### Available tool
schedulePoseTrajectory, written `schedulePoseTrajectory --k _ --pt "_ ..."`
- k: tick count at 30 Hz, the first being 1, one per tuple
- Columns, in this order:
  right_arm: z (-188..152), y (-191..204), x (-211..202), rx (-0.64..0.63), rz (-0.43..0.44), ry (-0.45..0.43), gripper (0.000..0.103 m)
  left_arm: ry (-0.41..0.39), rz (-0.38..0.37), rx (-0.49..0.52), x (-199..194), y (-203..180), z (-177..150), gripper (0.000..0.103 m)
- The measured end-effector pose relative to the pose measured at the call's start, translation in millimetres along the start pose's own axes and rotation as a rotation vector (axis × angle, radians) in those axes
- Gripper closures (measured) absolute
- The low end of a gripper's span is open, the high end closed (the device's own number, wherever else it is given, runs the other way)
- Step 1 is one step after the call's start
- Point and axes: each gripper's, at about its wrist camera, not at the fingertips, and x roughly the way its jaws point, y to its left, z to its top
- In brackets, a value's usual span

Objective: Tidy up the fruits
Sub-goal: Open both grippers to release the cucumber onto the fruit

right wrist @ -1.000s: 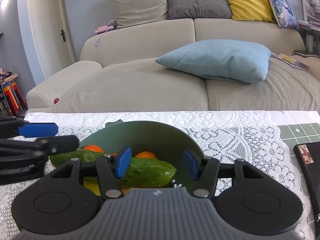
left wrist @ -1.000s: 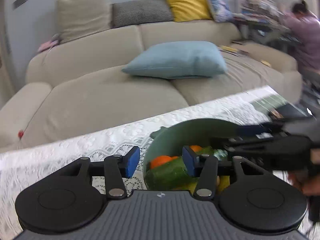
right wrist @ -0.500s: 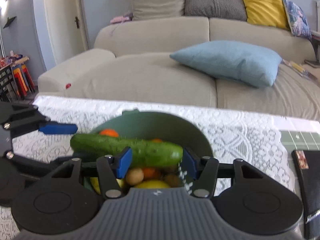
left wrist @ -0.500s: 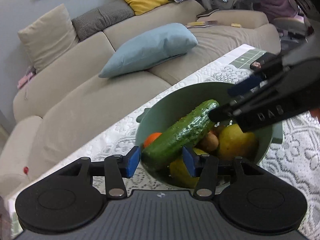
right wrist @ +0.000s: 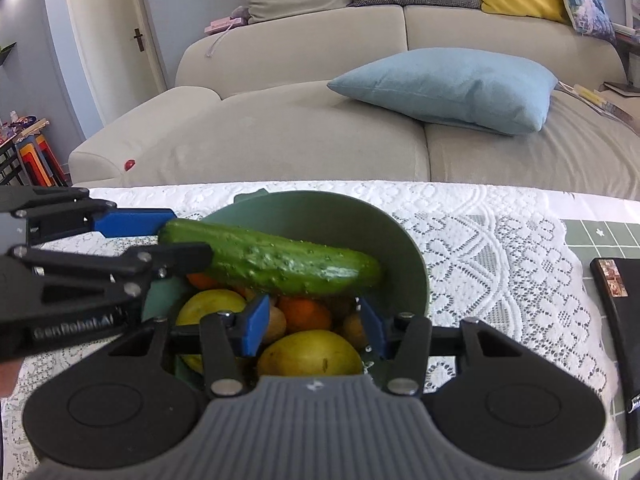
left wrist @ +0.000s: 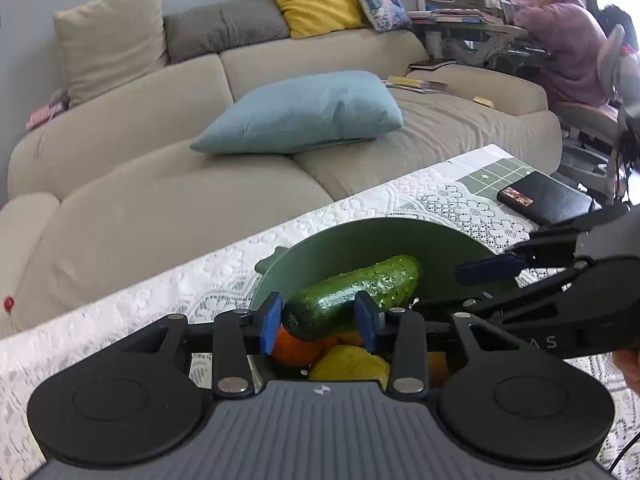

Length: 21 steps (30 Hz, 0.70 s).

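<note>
A green bowl on the lace tablecloth holds oranges, yellow fruits and small brown fruits. My left gripper is shut on one end of a green cucumber and holds it above the bowl; it also shows in the right wrist view, coming in from the left. My right gripper is open and empty just above the fruits, at the bowl's near side.
A white lace tablecloth covers the table. A black flat object lies on a green checked mat at the right. A beige sofa with a blue cushion stands behind the table. A person sits at a desk far right.
My left gripper has lifted the cucumber out of the bowl, holding it by one end. My right gripper has let the cucumber go and now sits lower over the remaining fruits.
</note>
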Motion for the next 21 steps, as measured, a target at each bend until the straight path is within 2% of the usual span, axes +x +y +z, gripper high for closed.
schedulePoseTrajectory --k 4,8,11,15,17,21 --pt "-1.6 1.2 2.8 -0.005 -0.001 0.011 0.054 0.006 0.018 -0.003 1.3 2.1 -3.3 0.052" --pt "-2.5 3.7 3.4 -0.015 -0.003 0.013 0.054 0.000 0.079 0.042 -0.4 -8.2 -3.1 0.045" --pt "-3.0 4.3 2.9 -0.024 -0.005 0.014 0.054 -0.013 0.107 0.072 -4.4 -14.8 -2.9 0.045" --pt "-2.9 7.0 -1.0 -0.028 -0.001 0.012 0.053 -0.023 0.107 0.092 -17.9 -19.3 -6.2 0.043" --pt "-2.7 9.4 -5.6 -0.031 -0.005 0.002 0.042 -0.018 0.139 0.088 -25.4 -19.8 -6.5 0.043" --pt "-0.6 14.3 -24.6 -0.042 -0.012 -0.052 0.030 -0.030 0.172 0.053 -47.6 -17.2 -6.1 0.040"
